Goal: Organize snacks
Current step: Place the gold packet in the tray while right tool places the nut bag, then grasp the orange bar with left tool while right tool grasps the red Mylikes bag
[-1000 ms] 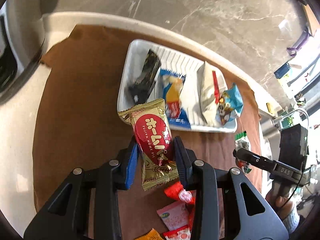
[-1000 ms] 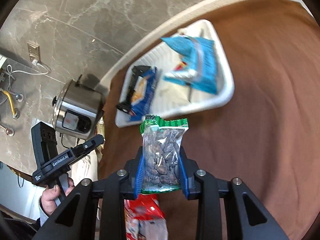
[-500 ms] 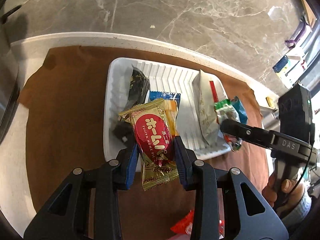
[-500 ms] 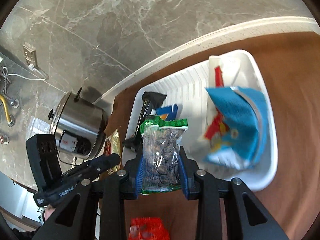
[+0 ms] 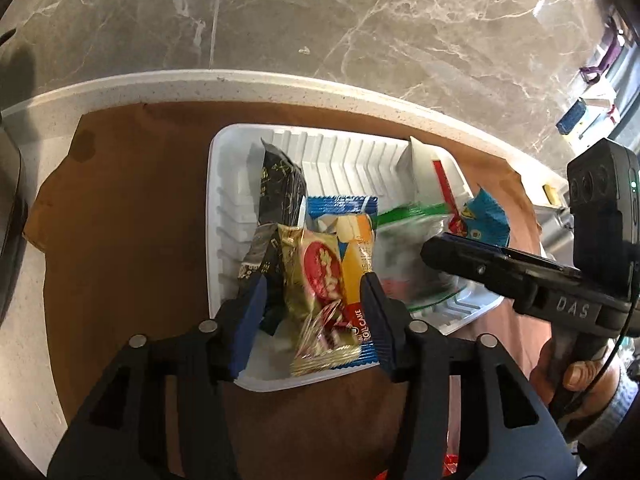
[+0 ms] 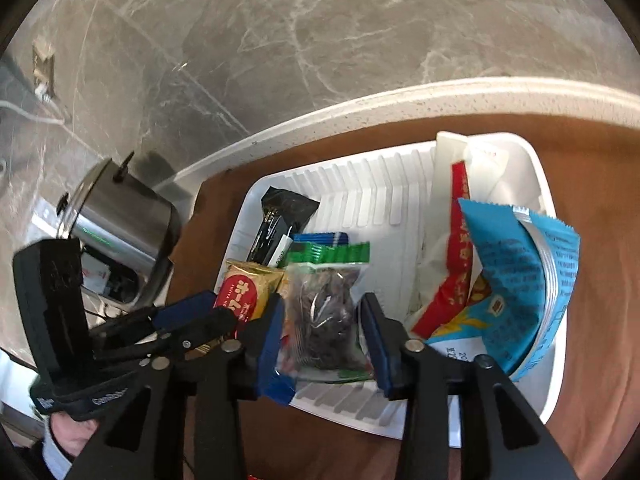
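Both grippers now hang over the near edge of the white tray, having come in from the brown mat. The left gripper has just opened its jaws, and the gold-and-red pie packet drops loose between them. The right gripper has likewise just opened, freeing the green-topped nut bag onto the tray.

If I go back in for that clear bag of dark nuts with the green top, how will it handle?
The clear nut bag is probably floppy: thin film around loose pieces, so it would sag and shift in a grip. It likely slides easily, since the glossy film lies on the ribbed white tray. It looks small, so probably light.
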`<move>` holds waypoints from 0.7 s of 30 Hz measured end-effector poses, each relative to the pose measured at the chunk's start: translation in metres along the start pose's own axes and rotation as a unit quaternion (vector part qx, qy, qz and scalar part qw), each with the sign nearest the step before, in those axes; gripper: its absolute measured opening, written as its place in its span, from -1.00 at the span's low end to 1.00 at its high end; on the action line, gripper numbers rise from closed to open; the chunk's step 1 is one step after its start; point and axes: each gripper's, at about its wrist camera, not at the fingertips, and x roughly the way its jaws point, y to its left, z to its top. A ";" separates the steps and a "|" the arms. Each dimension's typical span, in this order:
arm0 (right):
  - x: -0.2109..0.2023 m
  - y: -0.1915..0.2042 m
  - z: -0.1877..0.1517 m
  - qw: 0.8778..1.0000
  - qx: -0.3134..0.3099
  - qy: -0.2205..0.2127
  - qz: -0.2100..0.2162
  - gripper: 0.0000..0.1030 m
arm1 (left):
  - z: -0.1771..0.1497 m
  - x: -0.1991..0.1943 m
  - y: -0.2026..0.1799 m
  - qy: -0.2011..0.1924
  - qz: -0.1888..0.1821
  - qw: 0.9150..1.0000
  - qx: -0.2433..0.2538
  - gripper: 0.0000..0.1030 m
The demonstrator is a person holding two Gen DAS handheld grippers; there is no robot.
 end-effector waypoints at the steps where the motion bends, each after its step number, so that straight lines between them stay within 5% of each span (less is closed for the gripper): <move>1: -0.001 0.001 0.000 1.000 -0.004 -0.003 -0.003 0.02 | 0.000 -0.001 0.000 -0.003 0.000 1.000 0.001 -0.09; 12: -0.042 0.022 -0.017 0.998 -0.058 -0.031 -0.017 0.22 | -0.011 -0.042 0.011 -0.042 -0.018 0.998 -0.035 -0.01; 18: -0.056 0.035 -0.060 0.994 -0.109 -0.006 -0.017 0.27 | -0.039 -0.065 0.015 -0.035 -0.021 0.998 -0.055 0.01; 21: -0.054 0.034 -0.080 0.993 -0.113 0.023 0.017 0.28 | -0.060 -0.077 0.013 -0.030 -0.004 0.997 -0.065 0.02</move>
